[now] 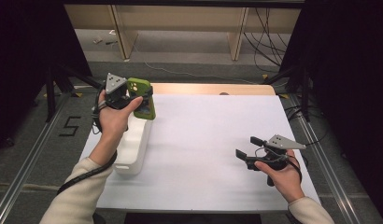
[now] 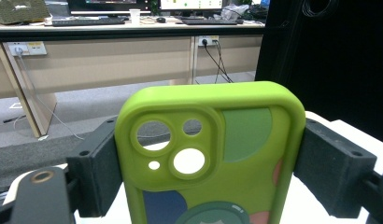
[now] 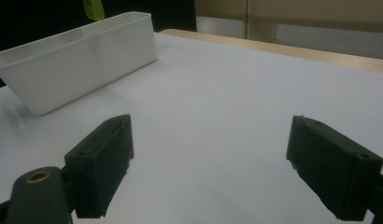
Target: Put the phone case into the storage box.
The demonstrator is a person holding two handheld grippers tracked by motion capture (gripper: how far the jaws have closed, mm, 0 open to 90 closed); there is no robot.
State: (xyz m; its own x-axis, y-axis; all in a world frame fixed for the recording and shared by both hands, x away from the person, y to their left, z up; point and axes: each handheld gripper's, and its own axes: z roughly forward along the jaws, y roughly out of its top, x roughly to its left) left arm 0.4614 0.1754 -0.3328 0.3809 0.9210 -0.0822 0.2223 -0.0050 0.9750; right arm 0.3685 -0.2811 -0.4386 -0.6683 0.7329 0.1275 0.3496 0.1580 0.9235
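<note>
Left gripper (image 1: pixel 133 95) sits at about 10 o'clock on the table (image 1: pixel 208 140), held up off the surface by the left hand (image 1: pixel 114 116). Jaws are clamped on a lime-green phone case (image 1: pixel 142 98), one jaw on each long edge. The case is upright, top end up. In the left gripper view the case (image 2: pixel 213 154) has its back toward the camera: camera cutout with several round holes at upper left, with green, blue and pinkish patches on the shell below it. The black jaws press its left and right sides.

White plastic bin (image 1: pixel 133 147) lies along the table's left edge, at about 9 o'clock, long axis running near to far. The case hangs above the bin's far end; I can't tell whether its lower edge touches the rim.

Right gripper (image 1: pixel 250 148) is at about 4 o'clock, low over the table, held by the right hand (image 1: pixel 285 175), jaws pointing toward the left. Jaws are spread wide, nothing between them. In the right gripper view the gap (image 3: pixel 210 163) spans bare white tabletop, with the bin (image 3: pixel 77 60) beyond at upper left and a sliver of the green case (image 3: pixel 93 8) above it.

The two grippers are well apart.
</note>
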